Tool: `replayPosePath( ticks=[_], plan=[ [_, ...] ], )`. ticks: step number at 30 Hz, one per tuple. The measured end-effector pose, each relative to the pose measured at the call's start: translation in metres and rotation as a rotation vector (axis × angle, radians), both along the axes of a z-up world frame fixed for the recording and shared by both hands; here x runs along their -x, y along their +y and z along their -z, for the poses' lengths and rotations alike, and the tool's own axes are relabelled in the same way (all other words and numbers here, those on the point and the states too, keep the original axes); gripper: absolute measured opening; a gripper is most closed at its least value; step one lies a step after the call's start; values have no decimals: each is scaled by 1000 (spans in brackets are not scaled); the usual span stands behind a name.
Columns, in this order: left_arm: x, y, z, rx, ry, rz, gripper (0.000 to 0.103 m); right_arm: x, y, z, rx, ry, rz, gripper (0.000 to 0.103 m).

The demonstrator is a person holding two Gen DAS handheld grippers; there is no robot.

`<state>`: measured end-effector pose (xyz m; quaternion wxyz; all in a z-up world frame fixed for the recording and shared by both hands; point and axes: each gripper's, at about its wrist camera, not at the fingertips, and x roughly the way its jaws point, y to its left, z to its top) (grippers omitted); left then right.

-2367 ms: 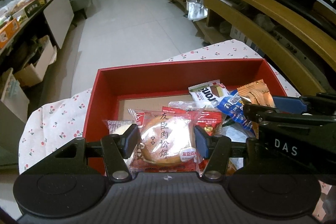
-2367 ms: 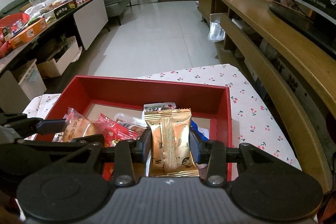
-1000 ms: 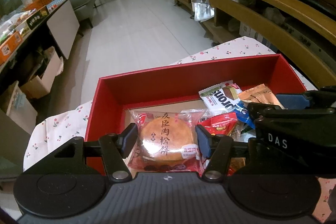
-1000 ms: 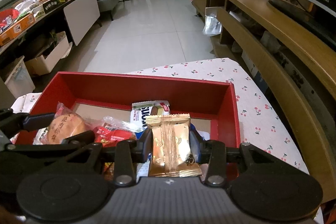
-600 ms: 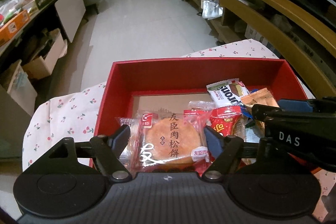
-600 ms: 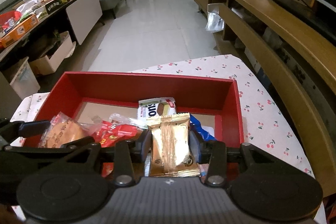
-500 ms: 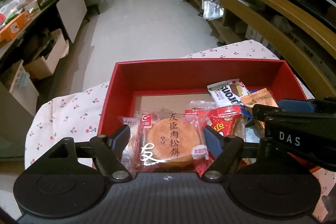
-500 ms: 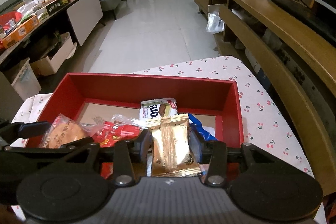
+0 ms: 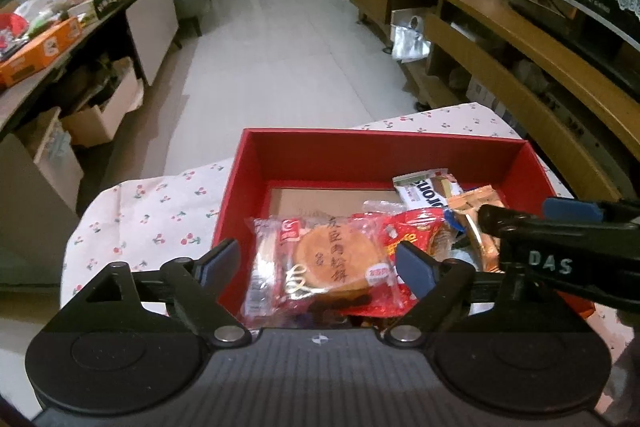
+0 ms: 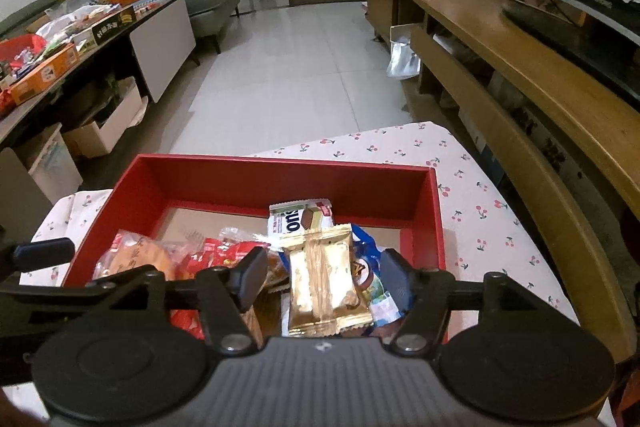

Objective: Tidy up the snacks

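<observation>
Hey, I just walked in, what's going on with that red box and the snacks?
A person is putting snacks into the red box with two hand-held grippers. Both are open now: the left hand-held gripper straddles a round pastry packet, and the right hand-held gripper straddles a gold wafer packet. Both packets lie on the snack pile inside.

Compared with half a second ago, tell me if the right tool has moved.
Yes. The right tool opened: its fingers spread outward from the gold packet lying in the red box.

Table under white cherry-print cloth (image 10: 476, 187), red box (image 10: 280, 183) resting directly on the cloth
</observation>
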<state>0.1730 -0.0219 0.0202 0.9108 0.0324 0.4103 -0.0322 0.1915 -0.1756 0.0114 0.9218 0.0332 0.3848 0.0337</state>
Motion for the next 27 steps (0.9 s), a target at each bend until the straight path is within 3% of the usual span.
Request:
replayPosePath(
  ticks=[5, 8, 14, 22, 27],
  plan=[
    [10, 5, -7, 21, -23, -14, 90, 16, 0, -11, -18, -32, -4, 73],
    [21, 9, -15, 28, -52, -20, 99, 27, -1, -17, -29, -45, 6, 74],
    [48, 17, -22, 39, -110, -23, 103, 54, -4, -25, -55, -65, 19, 76],
    [75, 16, -27, 58, -152, 14, 103, 89, -1, -28, -47, -73, 30, 76],
    [94, 20, -31, 117, -156, 33, 103, 106, -5, -33, -64, -86, 35, 76]
  ],
)
